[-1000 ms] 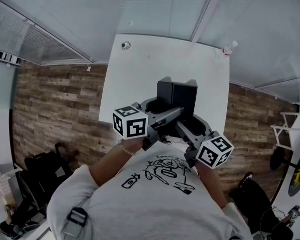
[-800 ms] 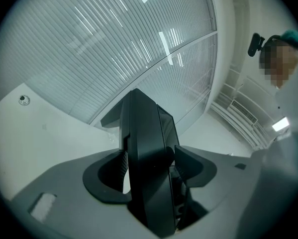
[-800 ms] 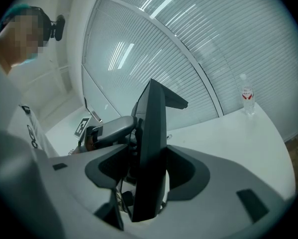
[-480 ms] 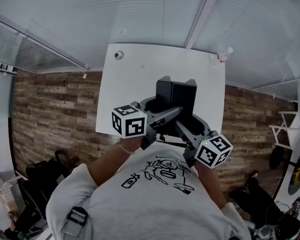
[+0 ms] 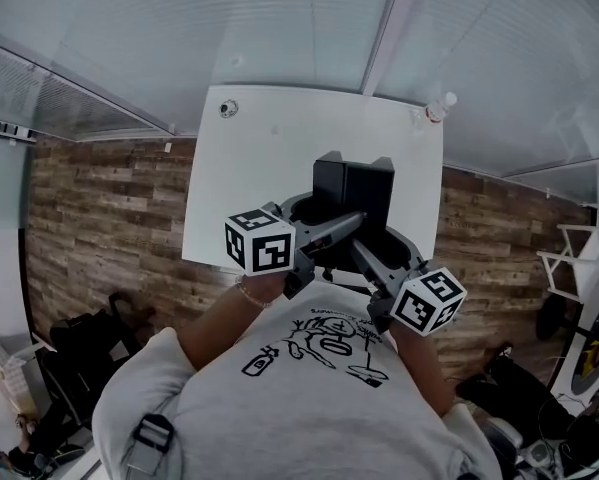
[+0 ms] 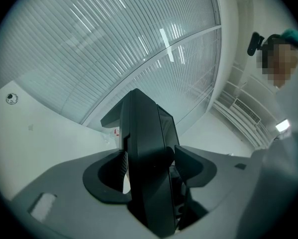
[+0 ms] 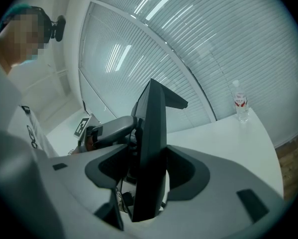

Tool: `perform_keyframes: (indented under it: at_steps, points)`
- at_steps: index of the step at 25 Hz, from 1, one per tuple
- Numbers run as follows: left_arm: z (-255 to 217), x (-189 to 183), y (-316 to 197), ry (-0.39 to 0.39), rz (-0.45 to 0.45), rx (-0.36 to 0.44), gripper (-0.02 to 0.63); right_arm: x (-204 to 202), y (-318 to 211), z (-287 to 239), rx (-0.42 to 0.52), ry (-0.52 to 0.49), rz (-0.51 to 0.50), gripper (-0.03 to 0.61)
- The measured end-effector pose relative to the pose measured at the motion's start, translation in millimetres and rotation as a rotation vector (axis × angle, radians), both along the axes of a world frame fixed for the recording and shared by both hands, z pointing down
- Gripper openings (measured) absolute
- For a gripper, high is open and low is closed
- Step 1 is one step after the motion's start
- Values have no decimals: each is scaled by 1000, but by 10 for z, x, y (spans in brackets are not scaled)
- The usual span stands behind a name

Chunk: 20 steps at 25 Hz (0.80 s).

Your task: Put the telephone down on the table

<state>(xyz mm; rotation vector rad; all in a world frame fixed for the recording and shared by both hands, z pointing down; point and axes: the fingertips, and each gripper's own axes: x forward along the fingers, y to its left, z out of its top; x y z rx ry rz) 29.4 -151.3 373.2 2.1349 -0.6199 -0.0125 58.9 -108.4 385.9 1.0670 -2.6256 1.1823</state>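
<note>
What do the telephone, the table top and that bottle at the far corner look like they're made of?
The telephone is probably moulded plastic: matte black, with dull, even surfaces and no sharp glints. The table has a smooth white top, likely laminate or painted board, since it looks plain and shows no grain. The bottle looks like thin clear plastic: see-through body, red label, pale cap.

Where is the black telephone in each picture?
Head view: the telephone stands upright in the middle, over the near part of the white table.
Left gripper view: low in the middle, edge-on between the jaws.
Right gripper view: low in the middle, edge-on between the jaws.
Shared landmark: the white table, at lower left in the left gripper view and at right in the right gripper view.
</note>
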Motion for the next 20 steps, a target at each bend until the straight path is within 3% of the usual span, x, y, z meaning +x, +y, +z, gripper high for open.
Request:
perform_keyframes:
  at_steps: [7, 20]
  points:
    - [166, 162, -20, -17, 28, -28, 298, 148, -8, 163, -36, -11, 20, 222]
    - [624, 119, 120, -20, 78, -106, 298, 81, 153, 584, -119, 0, 51, 222]
